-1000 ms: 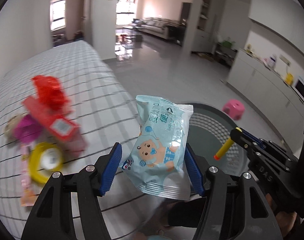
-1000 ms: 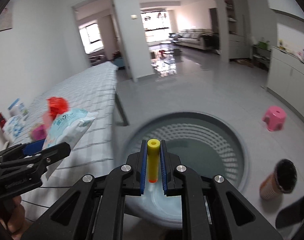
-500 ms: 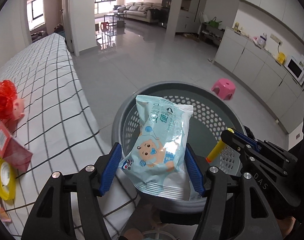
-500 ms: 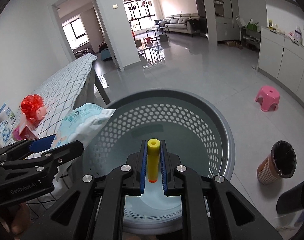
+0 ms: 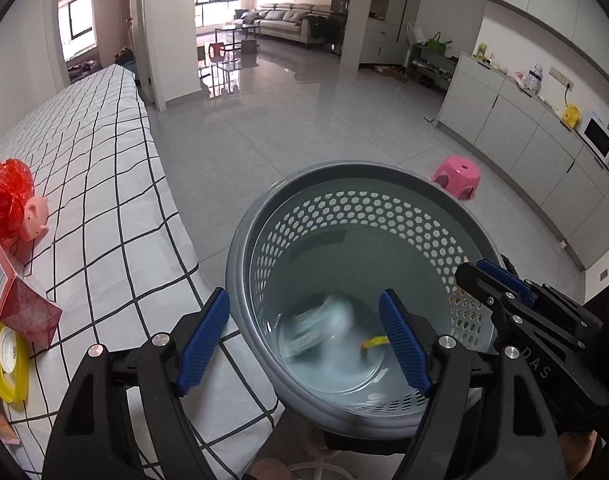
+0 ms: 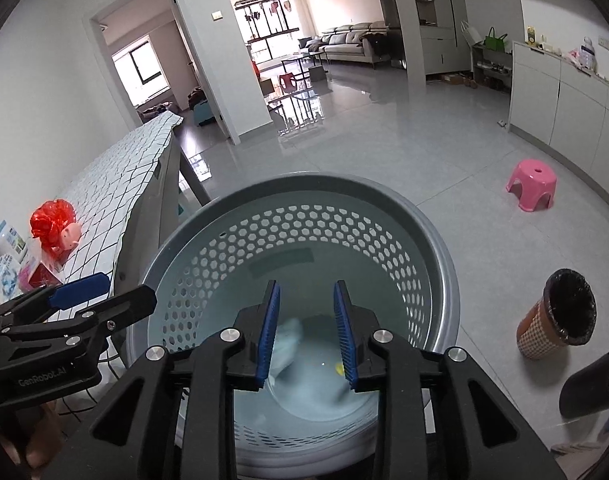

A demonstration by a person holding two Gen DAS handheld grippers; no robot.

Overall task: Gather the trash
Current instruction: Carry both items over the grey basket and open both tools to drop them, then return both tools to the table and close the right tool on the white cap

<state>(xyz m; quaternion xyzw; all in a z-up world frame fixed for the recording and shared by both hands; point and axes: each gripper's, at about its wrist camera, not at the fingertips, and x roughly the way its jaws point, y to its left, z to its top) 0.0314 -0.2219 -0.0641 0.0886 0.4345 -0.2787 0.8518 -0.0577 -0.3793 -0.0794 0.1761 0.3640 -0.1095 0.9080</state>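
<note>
A grey perforated basket (image 5: 356,172) (image 6: 304,184) stands on the floor beside the table. Both grippers hover over its mouth. My left gripper (image 5: 304,338) has its jaws opening, with nothing between them; the pale blue wipes pack (image 5: 320,326) (image 6: 286,344) is a blur at the bottom of the basket. My right gripper (image 6: 306,332) also has its jaws opening and empty; the small yellow tube (image 5: 374,343) (image 6: 338,368) lies low in the basket beside the pack. In the left wrist view the right gripper (image 5: 484,276) enters from the right.
A table with a checked cloth (image 5: 104,184) stands left of the basket, bearing a red ribbon ball (image 5: 6,196), a pink pig (image 5: 36,216), a red box (image 5: 20,304) and yellow tape (image 5: 6,360). On the floor are a pink stool (image 6: 530,190) and a bin (image 6: 560,320).
Both grippers moved from beside the table to over the basket and opened. The wipes pack left the left jaws and the yellow tube left the right jaws; both dropped into the basket.
</note>
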